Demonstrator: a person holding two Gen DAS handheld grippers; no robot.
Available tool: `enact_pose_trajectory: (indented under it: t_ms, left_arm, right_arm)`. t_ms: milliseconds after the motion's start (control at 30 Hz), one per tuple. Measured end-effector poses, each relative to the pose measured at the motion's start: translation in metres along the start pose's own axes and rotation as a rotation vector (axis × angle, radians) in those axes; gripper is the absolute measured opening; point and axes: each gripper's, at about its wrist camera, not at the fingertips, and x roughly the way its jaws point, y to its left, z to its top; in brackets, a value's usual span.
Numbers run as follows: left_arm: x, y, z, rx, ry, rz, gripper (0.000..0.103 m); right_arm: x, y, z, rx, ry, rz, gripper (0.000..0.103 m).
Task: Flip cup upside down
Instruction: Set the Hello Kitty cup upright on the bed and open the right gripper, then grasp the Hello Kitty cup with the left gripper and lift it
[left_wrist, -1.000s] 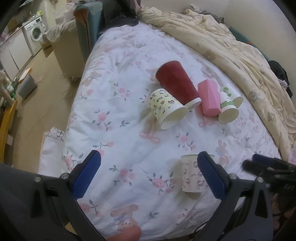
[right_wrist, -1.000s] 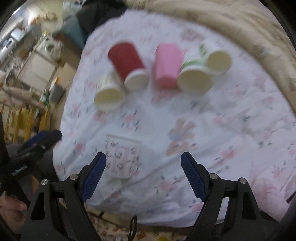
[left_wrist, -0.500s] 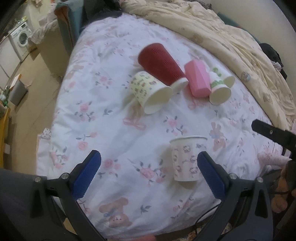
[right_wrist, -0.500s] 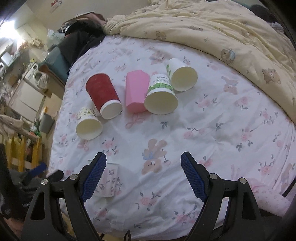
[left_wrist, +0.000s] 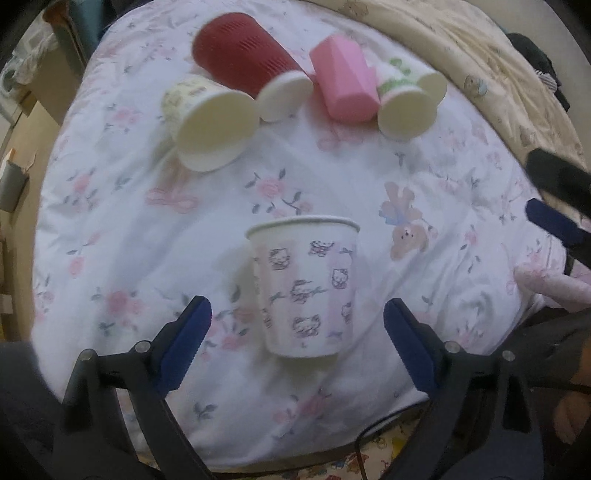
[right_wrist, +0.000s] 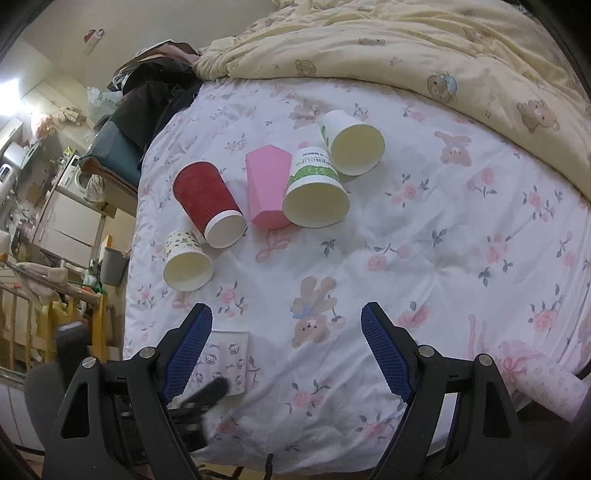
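One cat-print paper cup upright, rim up | left gripper spread around it | right gripper spread, empty

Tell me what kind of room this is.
Most likely a bedroom in a small flat. The cups lie on a bed with a floral sheet, a teddy-bear quilt is pushed to the far side, and a washing machine stands beyond the bed.
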Motion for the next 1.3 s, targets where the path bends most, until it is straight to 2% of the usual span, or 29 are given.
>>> enact_pose_trajectory:
  t_ms: [167,233,267,300,400,633,800,933,1100,1167,1300]
  left_arm:
    - [0.016,-0.004,0.000,0.018,0.028,-0.012,0.079]
    - [0.019,-0.004,0.002,0.032,0.039,0.003,0.069]
    - [0.021,-0.004,0.004,0.031,0.044,0.016,0.058]
    - [0.022,-0.002,0.005,0.025,0.052,0.014,0.056]
    - [0.013,0.001,0.006,0.027,0.047,-0.008,0.055]
    - [-0.042,0.010,0.025,0.090,-0.044,-0.016,0.055]
    - [-0.078,0.037,0.029,0.057,-0.098,-0.024,0.055]
    - [-0.079,0.048,0.031,0.026,-0.137,-0.011,0.055]
    - [-0.072,0.060,0.033,-0.034,-0.164,-0.012,0.055]
    - [-0.072,0.059,0.034,-0.050,-0.163,-0.050,0.055]
    - [-0.075,0.050,0.034,-0.022,-0.170,-0.075,0.055]
  right_arm:
    - [-0.001,-0.003,-0.001,0.012,0.004,0.004,0.085]
    - [-0.001,-0.003,-0.001,0.011,0.006,0.010,0.085]
    - [-0.001,-0.001,0.000,0.007,0.007,0.012,0.085]
    - [0.000,0.000,0.000,0.002,0.007,0.011,0.085]
    - [0.000,0.003,0.000,-0.012,0.007,0.007,0.085]
    - [0.003,0.009,0.000,-0.035,0.007,0.012,0.085]
    - [0.006,0.019,-0.003,-0.075,0.004,-0.002,0.085]
    - [0.012,0.024,-0.004,-0.082,0.022,0.000,0.085]
    - [0.011,0.028,-0.005,-0.091,-0.007,-0.008,0.085]
    - [0.013,0.030,-0.004,-0.090,-0.011,-0.002,0.085]
    - [0.014,0.034,-0.003,-0.100,-0.012,0.029,0.085]
